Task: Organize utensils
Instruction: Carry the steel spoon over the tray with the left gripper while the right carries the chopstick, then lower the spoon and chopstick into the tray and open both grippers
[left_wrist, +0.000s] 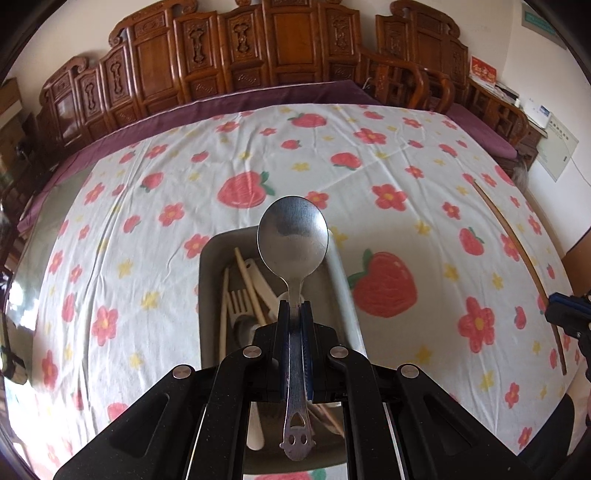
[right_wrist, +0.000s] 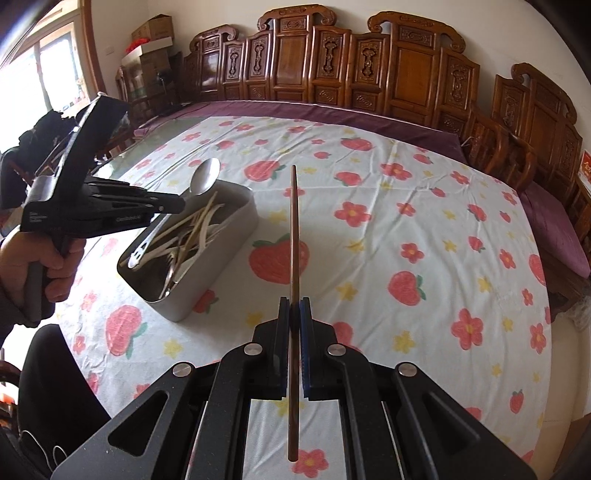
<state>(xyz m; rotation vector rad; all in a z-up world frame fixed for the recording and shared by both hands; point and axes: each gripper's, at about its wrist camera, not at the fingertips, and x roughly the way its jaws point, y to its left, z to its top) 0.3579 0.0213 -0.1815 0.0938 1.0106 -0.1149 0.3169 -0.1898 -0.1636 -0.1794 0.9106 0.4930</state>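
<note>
Hand (right_wrist: 35, 258) gripping left tongs (right_wrist: 181, 204) shows rightward only.

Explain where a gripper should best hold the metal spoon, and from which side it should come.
Grip the spoon on its narrow flat neck just below the bowl, coming from the handle end, as the left gripper does; the bowl is probably too wide and curved to pinch.
</note>
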